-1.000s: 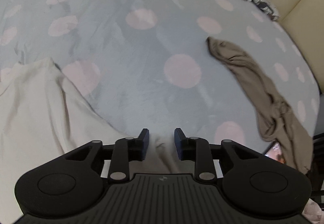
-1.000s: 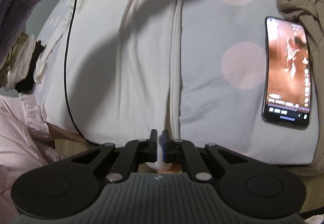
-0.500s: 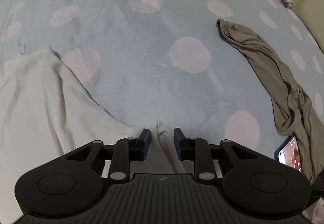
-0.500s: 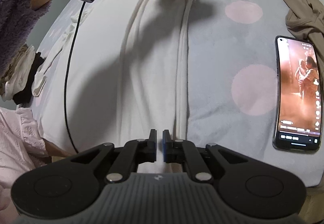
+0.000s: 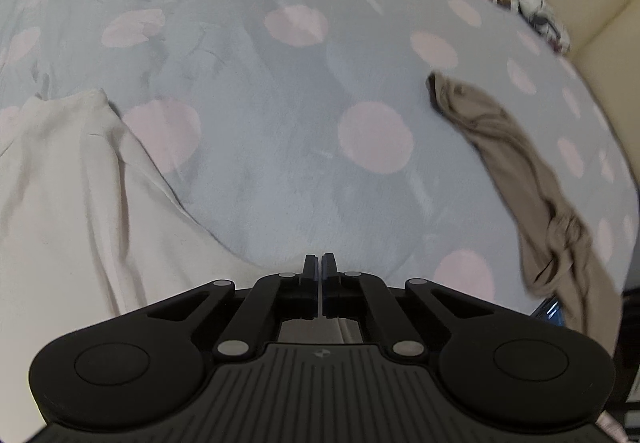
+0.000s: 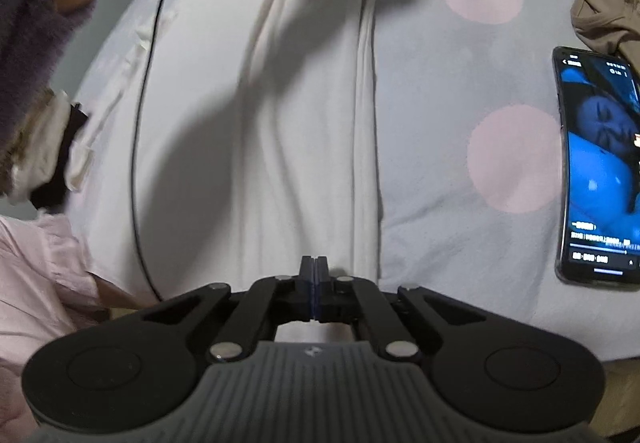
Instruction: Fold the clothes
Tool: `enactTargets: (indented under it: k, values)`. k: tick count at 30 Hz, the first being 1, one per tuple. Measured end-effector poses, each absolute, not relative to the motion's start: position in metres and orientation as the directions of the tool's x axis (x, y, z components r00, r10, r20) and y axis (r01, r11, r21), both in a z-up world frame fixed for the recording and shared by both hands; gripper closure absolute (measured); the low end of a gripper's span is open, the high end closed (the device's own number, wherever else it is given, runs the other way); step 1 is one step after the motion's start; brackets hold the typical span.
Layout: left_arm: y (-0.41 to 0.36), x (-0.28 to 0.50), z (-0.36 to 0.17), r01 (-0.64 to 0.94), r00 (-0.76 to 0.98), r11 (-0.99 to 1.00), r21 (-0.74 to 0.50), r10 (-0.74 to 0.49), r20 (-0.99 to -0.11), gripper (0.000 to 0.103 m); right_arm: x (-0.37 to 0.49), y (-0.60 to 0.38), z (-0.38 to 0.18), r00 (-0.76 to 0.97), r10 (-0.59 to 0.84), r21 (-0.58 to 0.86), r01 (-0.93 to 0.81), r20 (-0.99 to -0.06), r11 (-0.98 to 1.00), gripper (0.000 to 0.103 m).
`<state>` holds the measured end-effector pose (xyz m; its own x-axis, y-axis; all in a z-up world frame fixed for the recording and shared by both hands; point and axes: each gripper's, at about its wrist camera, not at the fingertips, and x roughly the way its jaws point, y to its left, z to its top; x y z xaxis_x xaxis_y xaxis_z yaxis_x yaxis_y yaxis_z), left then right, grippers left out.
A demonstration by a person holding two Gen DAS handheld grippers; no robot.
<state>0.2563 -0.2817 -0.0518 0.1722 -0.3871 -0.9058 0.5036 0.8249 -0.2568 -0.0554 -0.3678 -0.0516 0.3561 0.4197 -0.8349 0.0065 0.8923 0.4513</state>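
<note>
My left claw was clamped on the far end of the white garment, and my right claw was pinched on its near end at the bed's near edge. The garment lay lengthwise on the bed, toward its left side, its right edge doubled over in a long fold. A phone sat near the bed's right edge, screen lit, with a brown garment just beyond it.
</note>
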Motion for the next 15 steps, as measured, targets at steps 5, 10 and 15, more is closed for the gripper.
enactTargets:
  k: [5, 10, 15]
  values:
    - [-0.274, 0.262, -0.049, 0.469, 0.192, 0.827, -0.310, -0.438, -0.878, 0.103, -0.067, -0.381, -0.042, 0.387, 0.392, 0.443, 0.047, -0.835, 0.895, 0.103]
    - [-0.276, 0.267, -0.053, 0.463, 0.197, 0.833, -0.304, -0.431, -0.881, 0.103, -0.066, -0.387, -0.047, 0.407, 0.405, 0.471, 0.075, -0.819, 0.879, 0.099]
    - [-0.284, 0.258, -0.060, 0.497, 0.193, 0.828, -0.260, -0.397, -0.897, 0.103, -0.059, -0.380, -0.052, 0.424, 0.389, 0.454, 0.060, -0.818, 0.889, 0.094]
